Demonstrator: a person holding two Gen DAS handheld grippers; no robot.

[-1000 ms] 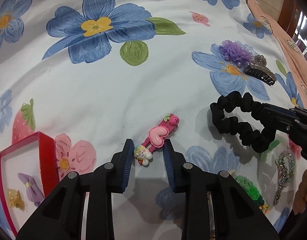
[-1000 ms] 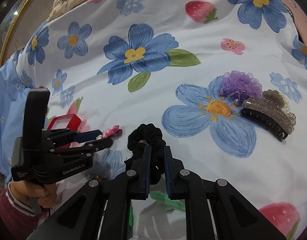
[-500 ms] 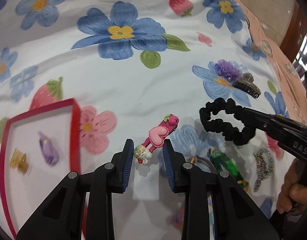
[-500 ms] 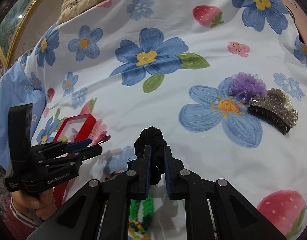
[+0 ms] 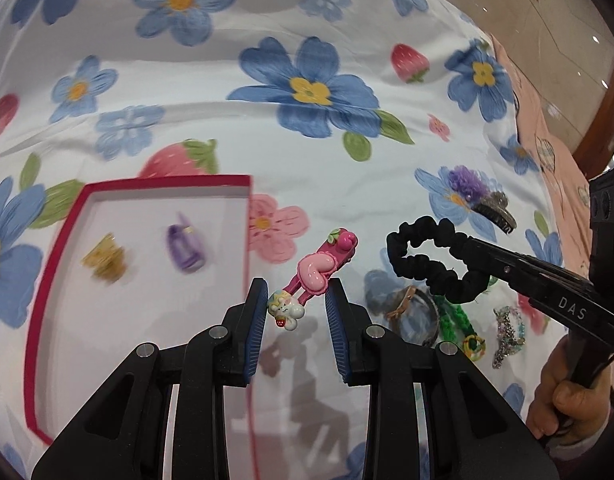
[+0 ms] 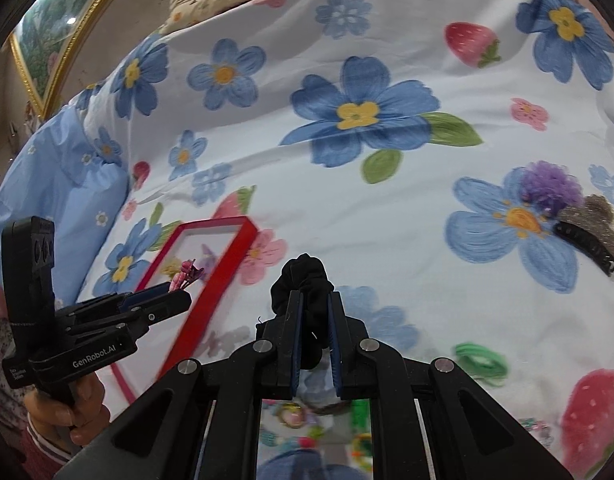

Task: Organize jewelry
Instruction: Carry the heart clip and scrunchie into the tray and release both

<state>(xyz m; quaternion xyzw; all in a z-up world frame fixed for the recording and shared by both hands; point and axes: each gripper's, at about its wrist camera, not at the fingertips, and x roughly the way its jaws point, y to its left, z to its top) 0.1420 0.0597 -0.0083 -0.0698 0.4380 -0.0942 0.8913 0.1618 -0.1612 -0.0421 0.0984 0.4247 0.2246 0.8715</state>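
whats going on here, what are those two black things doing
A person is sorting hair accessories on a floral sheet with a handheld tool in each hand. The left tool grips a pink hair clip beside the red box, which already holds a yellow clip and a purple one. The right tool is shut on a black scrunchie. More pieces, including a purple flower, lie on the sheet.

Glossy plastic hair clip [image 5: 321, 270] — matt cloth scrunchie [image 5: 435, 264]
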